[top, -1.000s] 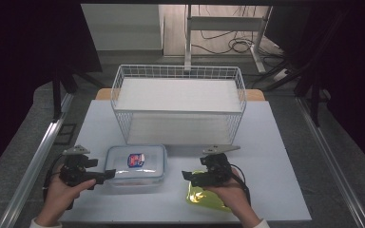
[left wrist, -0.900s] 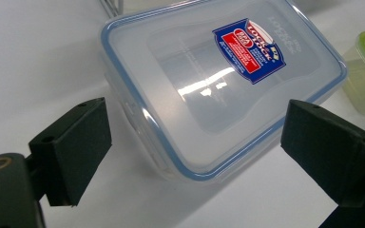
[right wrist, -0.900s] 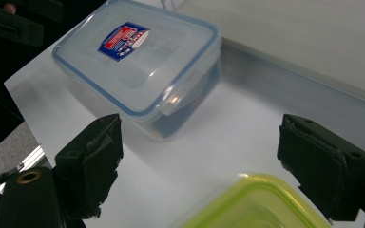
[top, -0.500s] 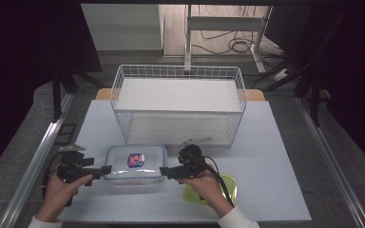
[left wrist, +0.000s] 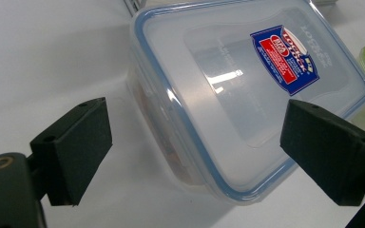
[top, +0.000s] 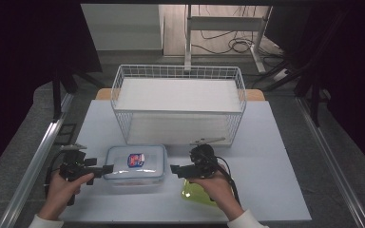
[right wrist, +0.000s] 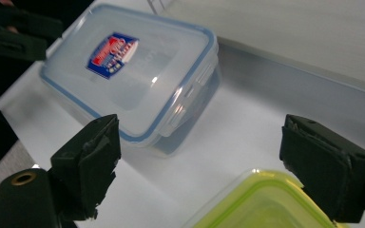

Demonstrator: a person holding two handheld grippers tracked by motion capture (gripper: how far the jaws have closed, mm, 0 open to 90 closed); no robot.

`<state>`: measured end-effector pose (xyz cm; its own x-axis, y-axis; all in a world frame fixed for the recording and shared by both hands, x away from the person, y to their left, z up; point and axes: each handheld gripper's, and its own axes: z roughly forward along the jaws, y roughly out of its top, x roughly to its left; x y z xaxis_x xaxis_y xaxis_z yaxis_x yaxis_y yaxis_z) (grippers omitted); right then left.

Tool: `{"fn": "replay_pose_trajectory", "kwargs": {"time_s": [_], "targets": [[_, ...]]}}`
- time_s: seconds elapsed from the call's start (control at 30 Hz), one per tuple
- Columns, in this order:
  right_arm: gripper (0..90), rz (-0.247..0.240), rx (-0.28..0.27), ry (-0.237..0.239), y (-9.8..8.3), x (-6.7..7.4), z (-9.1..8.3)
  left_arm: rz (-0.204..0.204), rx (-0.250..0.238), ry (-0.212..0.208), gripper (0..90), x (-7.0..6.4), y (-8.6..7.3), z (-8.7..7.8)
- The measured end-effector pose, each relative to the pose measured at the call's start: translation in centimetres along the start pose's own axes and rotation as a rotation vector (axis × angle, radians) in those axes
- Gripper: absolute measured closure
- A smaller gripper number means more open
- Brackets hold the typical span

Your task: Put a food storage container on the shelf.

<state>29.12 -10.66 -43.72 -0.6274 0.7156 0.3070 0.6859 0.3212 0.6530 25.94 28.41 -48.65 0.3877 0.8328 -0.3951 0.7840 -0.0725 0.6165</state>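
— Since a second ago, what moved?

— Both my grippers closed in on the box. My right gripper (top: 177, 169) swung from the lower right of the high view toward the middle and now hangs just right of the box, uncovering more of the green container beneath my hand. My left gripper (top: 105, 168) slid right until its tips reach the box's left edge.

— Walk me through the scene, biggest first.

— A pale table (top: 275, 156) fills the middle of the high view. A white wire basket (top: 178, 102) stands at its upper centre. Below that, at lower centre left, lies the clear box (top: 135, 164) with a blue-rimmed lid and a red-and-blue label (top: 136, 158). Lower centre right, partly under my right hand (top: 214, 187), sits the green container (top: 195, 194).

— And your grippers' state?

— Both released, jaws spread wide. In the left gripper view the box (left wrist: 247, 95) lies ahead between the jaws, with no contact I can make out. In the right gripper view the box (right wrist: 133, 71) sits upper left, beyond the jaws, and the green container's lid (right wrist: 261, 204) shows at the bottom between them.
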Motion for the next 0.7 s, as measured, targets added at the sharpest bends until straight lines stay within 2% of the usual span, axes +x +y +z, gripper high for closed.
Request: {"fn": "replay_pose_trajectory", "kwargs": {"time_s": [0.03, 0.07, 0.13, 0.17, 0.27, 0.33, 0.4, 0.43, 0.47, 0.53, 0.6, 0.63, 0.67, 0.7], "targets": [[12.5, -0.013, -0.011, 0.004, -0.2, 0.8, -1.0, 0.003, -0.002, -0.001, 10.3, -0.1, 0.0, -0.1], [12.5, -0.013, -0.011, 0.004, -0.2, 0.8, -1.0, 0.004, -0.003, -0.002, 10.3, -0.1, 0.0, -0.1], [12.2, -0.039, -0.044, 0.013, -0.3, 2.6, -2.3, 0.004, -0.007, -0.005, 10.3, -0.3, 0.1, -0.2], [12.2, -0.039, -0.044, 0.013, -0.3, 2.6, -2.3, 0.004, -0.007, -0.005, 10.3, -0.3, 0.1, -0.2], [12.2, -0.056, -0.074, 0.038, -0.2, 4.4, -2.8, 0.01, -0.007, -0.008, 10.3, -0.3, 0.1, -0.2], [12.3, -0.07, -0.077, 0.052, 0.0, 5.6, -2.4, 0.004, -0.009, -0.012, 10.3, -0.3, 0.0, -0.3], [12.5, -0.067, -0.088, 0.058, 0.4, 6.6, -1.6, 0.003, -0.013, -0.016, 10.3, -0.3, 0.0, -0.4], [13.4, -0.043, -0.091, 0.078, 0.8, 7.1, -0.1, 0.001, -0.015, -0.019, 10.3, -0.2, 0.0, -0.5], [13.4, -0.043, -0.091, 0.078, 0.8, 7.1, -0.1, 0.0, -0.018, -0.021, 10.3, -0.2, 0.0, -0.5], [13.5, -0.026, -0.072, 0.085, 1.2, 7.3, 1.7, -0.003, -0.02, -0.028, 10.3, -0.2, 0.0, -0.6], [13.4, 0.0, -0.05, 0.061, 1.8, 6.8, 3.7, 0.0, -0.021, -0.032, 10.3, -0.2, 0.1, -0.5], [13.5, 0.04, -0.018, 0.053, 2.3, 5.9, 5.2, 0.002, -0.016, -0.036, 10.3, -0.1, 0.1, -0.4], [13.5, 0.04, -0.018, 0.053, 2.3, 5.9, 5.2, 0.002, -0.016, -0.036, 10.3, -0.1, 0.1, -0.4], [13.5, 0.061, 0.015, 0.049, 2.7, 5.2, 6.3, 0.001, -0.014, -0.039, 10.3, 0.0, 0.0, -0.3]]}}
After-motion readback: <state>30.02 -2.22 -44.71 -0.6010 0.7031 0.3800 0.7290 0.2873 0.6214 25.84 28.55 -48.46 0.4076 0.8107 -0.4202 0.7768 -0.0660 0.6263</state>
